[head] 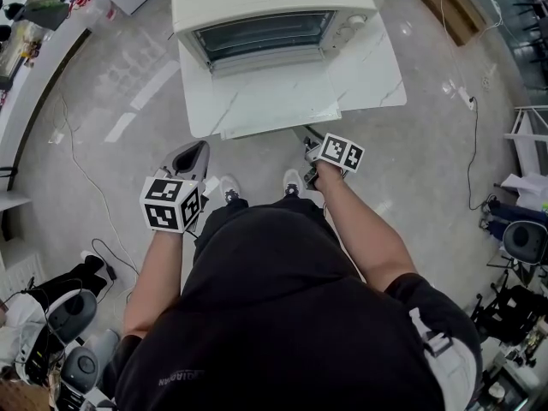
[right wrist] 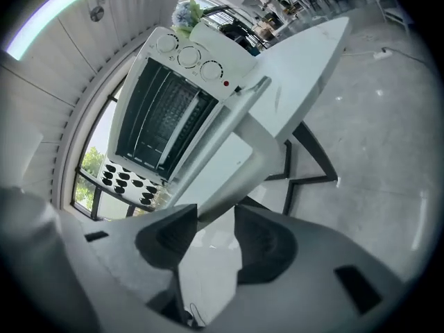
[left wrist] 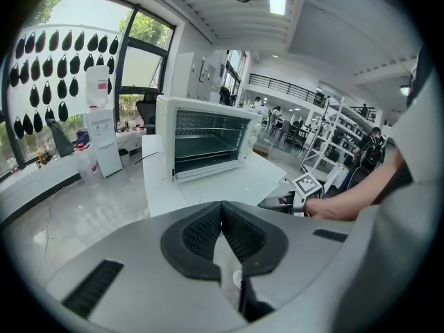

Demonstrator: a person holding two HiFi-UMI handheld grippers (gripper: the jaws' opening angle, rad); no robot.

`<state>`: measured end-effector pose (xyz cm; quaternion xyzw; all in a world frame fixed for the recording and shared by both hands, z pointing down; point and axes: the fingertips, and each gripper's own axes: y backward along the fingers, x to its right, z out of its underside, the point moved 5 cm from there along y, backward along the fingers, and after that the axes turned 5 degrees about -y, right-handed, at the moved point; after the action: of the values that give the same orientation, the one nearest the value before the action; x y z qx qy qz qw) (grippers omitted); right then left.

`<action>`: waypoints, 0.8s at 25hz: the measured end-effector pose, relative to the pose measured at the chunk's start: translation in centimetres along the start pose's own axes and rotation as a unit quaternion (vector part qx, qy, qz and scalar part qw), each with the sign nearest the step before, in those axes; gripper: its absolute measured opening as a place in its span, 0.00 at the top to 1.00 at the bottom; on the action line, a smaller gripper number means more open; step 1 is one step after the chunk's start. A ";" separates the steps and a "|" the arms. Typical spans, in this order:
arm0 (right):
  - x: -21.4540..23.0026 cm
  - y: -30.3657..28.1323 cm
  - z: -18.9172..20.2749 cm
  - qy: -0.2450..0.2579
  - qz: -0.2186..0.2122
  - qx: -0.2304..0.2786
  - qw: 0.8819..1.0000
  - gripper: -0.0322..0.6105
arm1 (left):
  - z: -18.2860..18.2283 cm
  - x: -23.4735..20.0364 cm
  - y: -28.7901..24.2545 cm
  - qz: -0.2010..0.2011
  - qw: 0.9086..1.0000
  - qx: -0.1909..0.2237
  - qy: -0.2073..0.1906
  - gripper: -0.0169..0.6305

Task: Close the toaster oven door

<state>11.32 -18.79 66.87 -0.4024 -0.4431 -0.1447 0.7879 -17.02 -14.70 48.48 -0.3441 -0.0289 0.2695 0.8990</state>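
Observation:
A white toaster oven (head: 265, 7) stands on a white marble table (head: 377, 67), and its glass door (head: 265, 101) is folded down flat toward me. My right gripper (head: 310, 151) is held just in front of the door's front edge. In the right gripper view that gripper (right wrist: 216, 220) is open, and the door's edge (right wrist: 229, 151) runs toward the gap without being gripped. My left gripper (head: 190, 157) hangs lower left, off the table. It (left wrist: 222, 210) is shut on nothing, and the oven (left wrist: 208, 141) lies well ahead of it.
Cables (head: 86, 178) trail over the floor at left, and chairs and equipment (head: 68, 324) stand at lower left. A water dispenser (left wrist: 100, 130) is by the windows. More gear (head: 522, 238) crowds the right side. My feet (head: 291, 182) are near the table's front.

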 end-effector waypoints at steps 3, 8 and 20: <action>-0.6 0.3 -0.2 -0.011 -0.012 0.012 1.000 0.69 | -0.2 0.2 0.0 0.004 1.000 0.003 -0.004 0.97; -1.7 0.7 -0.7 -0.030 -0.032 0.030 0.999 0.69 | -0.3 0.3 0.3 0.005 1.000 0.007 -0.004 0.97; -4.9 1.4 -2.3 -0.050 -0.081 0.044 0.995 0.70 | -0.3 0.4 1.0 0.006 1.000 0.017 -0.011 0.97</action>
<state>10.72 -20.27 61.52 -0.3368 -0.5187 -0.1682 0.7676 -17.06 -14.04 47.55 -0.3256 -0.0322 0.2787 0.9029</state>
